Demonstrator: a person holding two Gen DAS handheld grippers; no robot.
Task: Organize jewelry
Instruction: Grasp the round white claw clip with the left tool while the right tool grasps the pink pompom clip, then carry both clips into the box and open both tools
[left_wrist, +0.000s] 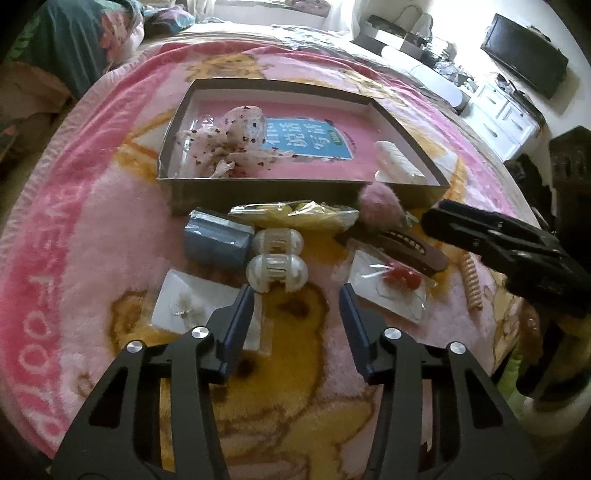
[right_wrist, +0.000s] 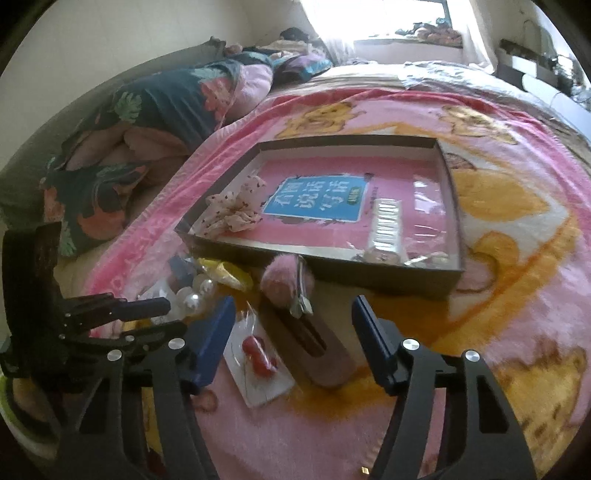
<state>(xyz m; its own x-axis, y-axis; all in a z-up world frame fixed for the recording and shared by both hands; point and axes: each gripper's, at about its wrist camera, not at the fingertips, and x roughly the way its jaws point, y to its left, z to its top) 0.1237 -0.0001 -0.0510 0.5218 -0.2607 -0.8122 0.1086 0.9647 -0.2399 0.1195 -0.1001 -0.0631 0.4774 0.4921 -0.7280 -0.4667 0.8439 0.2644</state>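
Observation:
A shallow box on the pink blanket holds a spotted fabric bow and a white comb clip. In front of it lie two pearly claw clips, a blue case, a yellow packet, a pink pompom, a brown hair clip and a packet of red earrings. My left gripper is open just short of the claw clips, gripping nothing. My right gripper is open above the brown hair clip and the red earring packet, its pads clear of both.
A white earring card lies under my left finger. An orange spiral hair tie sits to the right. Folded floral bedding is piled along the bed's far left. A white dresser and a dark screen stand beyond the bed.

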